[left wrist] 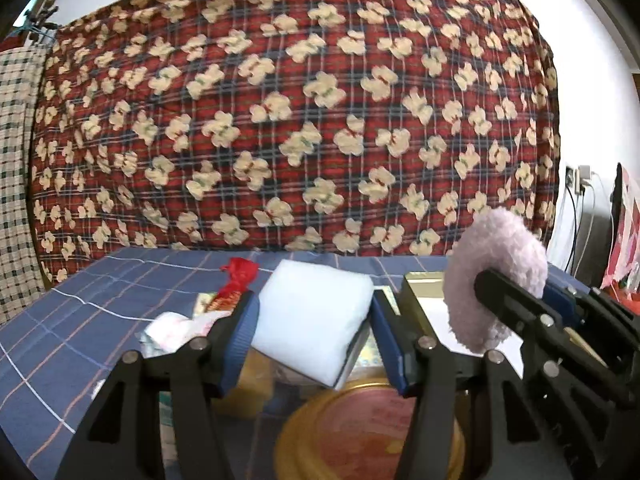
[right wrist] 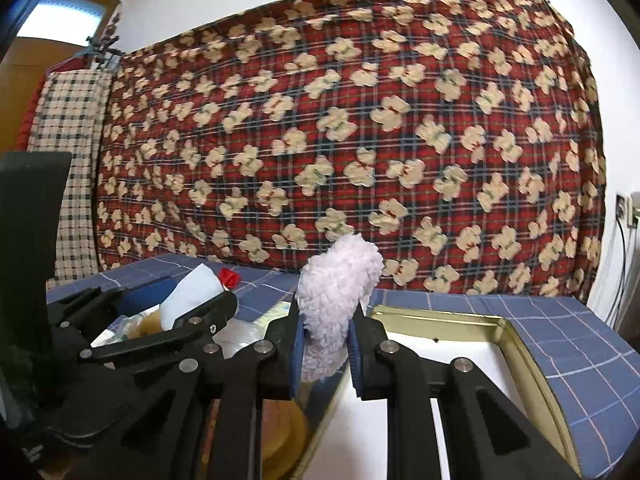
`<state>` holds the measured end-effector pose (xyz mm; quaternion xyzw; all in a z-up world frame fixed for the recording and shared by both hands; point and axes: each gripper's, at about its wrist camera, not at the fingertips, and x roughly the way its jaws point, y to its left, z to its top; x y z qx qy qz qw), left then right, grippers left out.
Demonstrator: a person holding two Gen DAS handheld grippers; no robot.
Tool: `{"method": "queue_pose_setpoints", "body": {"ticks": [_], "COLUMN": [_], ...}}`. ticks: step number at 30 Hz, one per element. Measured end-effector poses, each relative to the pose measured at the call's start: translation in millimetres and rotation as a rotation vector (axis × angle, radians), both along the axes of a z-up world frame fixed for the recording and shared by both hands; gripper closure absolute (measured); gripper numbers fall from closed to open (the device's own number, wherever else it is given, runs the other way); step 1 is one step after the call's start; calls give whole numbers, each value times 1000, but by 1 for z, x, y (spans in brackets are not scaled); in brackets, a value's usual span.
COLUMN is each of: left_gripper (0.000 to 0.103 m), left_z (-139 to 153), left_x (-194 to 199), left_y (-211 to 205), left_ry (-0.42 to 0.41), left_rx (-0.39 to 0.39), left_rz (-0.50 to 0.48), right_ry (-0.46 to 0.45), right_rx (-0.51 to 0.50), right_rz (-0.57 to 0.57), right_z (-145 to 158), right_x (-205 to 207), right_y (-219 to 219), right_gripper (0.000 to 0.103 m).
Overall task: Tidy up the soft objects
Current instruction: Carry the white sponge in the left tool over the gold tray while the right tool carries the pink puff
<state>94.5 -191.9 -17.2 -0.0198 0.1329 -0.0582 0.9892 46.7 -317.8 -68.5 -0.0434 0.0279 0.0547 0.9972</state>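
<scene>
Left gripper is pinching the white foam block, pads pressed on its two side faces, jaws about half spread. Right gripper is clamped nearly together on the lilac fleece puff, which bulges out above the pads.

Where things are:
- In the left wrist view the foam sits dead centre, lifted clear above the round gold tin at 6 o'clock. The puff is at 3 o'clock from the foam, near it, not touching.
- In the right wrist view the puff is at centre; the open gold box with a white lining lies at 4 o'clock from it, on the blue checked cloth.
- Red fabric piece and a crumpled white-pink wrapper lie on the cloth at 10 and 9 o'clock from the foam.
- Red plaid bear-print quilt hangs behind everything.

Handling, our read:
- Foam: very light, squashy but springs back. It looks barely dented under the pads. We'd hold mid-face, as now; a corner grip would let it pivot.
- Puff: near weightless, compresses to almost nothing, hence the narrow jaws. The pile is grippy, so slip risk is low, but fibres may cling to the pads on release. Hold across its thinnest section.
- Neither is fragile; a drop costs nothing.

We'd guess the open box is the puff's destination; we can't confirm that.
</scene>
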Motion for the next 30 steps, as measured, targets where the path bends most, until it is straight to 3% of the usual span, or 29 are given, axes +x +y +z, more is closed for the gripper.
{"method": "queue_pose_setpoints", "body": {"ticks": [15, 30], "left_gripper": [47, 47], "left_z": [-1, 23], "left_x": [15, 23], "left_y": [-39, -85], "left_ry": [85, 188], "left_rx": [-7, 12], "left_rz": [-91, -219], "right_ry": [49, 157], "right_rx": [58, 133], "right_rz": [-60, -116], "right_z": [5, 17], "right_x": [3, 15], "right_y": [-44, -100], "right_gripper": [82, 82]}}
